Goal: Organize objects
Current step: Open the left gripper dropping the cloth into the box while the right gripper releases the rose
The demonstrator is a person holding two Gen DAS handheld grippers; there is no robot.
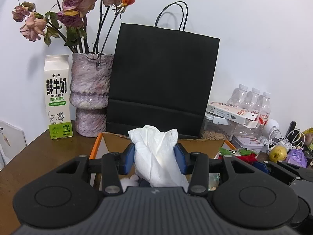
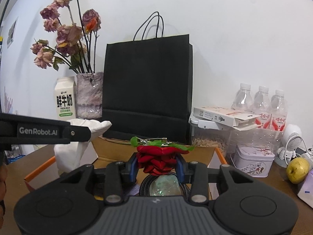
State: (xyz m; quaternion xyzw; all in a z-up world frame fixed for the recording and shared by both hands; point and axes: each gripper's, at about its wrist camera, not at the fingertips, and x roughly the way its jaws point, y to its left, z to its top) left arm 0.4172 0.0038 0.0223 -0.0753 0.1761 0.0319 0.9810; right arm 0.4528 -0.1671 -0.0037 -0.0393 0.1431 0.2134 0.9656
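My left gripper [image 1: 155,157] is shut on a crumpled white tissue [image 1: 156,156] and holds it above an open cardboard box with orange edges [image 1: 95,146]. The tissue also shows in the right wrist view [image 2: 78,150], at the left beside the left gripper's black arm. My right gripper [image 2: 157,165] is shut on a red artificial rose [image 2: 156,159] with green leaves, held above the same box [image 2: 203,152]. Inside the box below the rose lie a pale green object [image 2: 166,184] and a braided black cable [image 2: 145,184].
A black paper bag [image 1: 162,78] stands behind the box. A vase of dried roses [image 1: 90,94] and a milk carton [image 1: 57,98] stand at the back left. At the right are water bottles [image 2: 260,101], a clear container [image 2: 211,139], a tin [image 2: 252,160] and a yellow-green fruit [image 2: 297,170].
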